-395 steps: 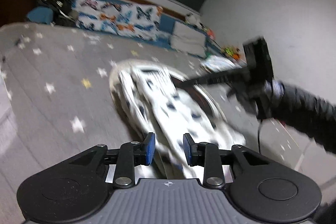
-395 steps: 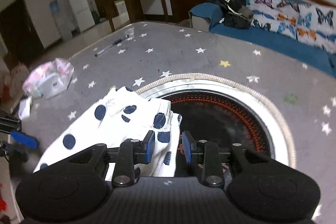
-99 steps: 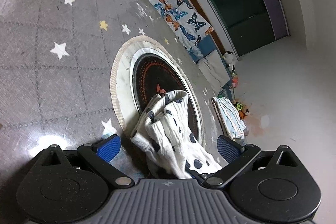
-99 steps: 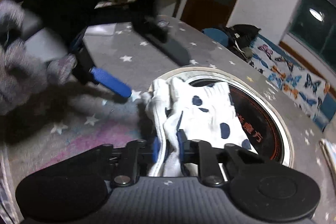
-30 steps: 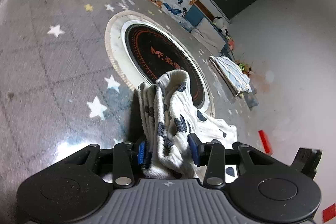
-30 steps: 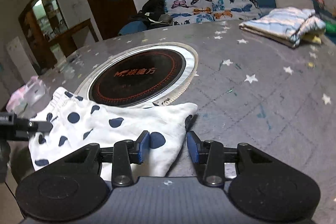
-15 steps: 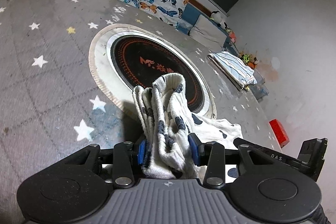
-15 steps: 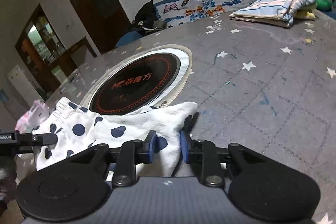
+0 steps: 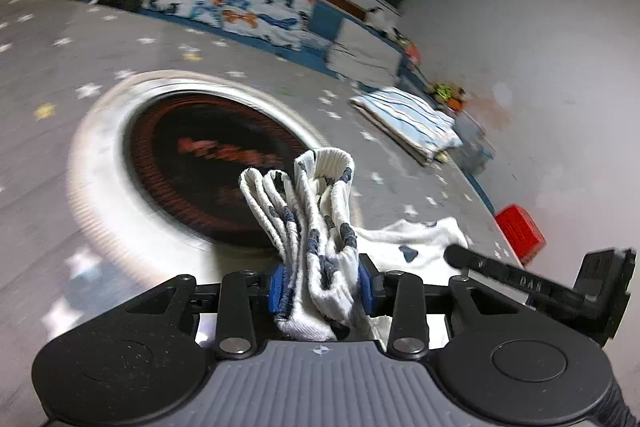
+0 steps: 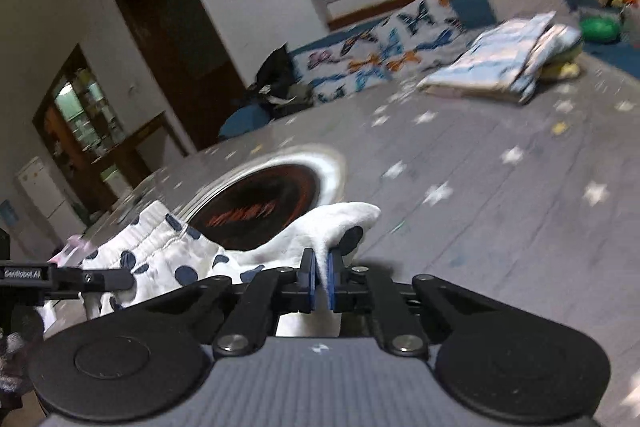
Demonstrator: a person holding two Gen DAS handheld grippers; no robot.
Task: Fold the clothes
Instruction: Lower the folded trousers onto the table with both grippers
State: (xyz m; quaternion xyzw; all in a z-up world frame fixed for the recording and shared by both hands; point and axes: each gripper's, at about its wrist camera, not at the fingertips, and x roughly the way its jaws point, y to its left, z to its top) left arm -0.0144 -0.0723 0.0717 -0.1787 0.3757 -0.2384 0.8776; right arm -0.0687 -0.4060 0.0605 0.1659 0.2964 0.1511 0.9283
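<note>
Left wrist: left tongs point(image 9: 320, 287) clamp bunched waistband of shorts point(image 9: 316, 227). Right tongs point(image 10: 319, 281) pinch leg hem; long axis stretched between, above tabletop point(image 10: 500, 211).

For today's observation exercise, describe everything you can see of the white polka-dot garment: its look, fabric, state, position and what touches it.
The polka-dot garment is white with dark blue dots, of soft ribbed knit with a gathered band. It hangs stretched between both grippers: the left gripper is shut on a thick bunched wad, the right gripper is shut on a thin pointed corner. It sits partly over the round black burner in the grey star-print table.
</note>
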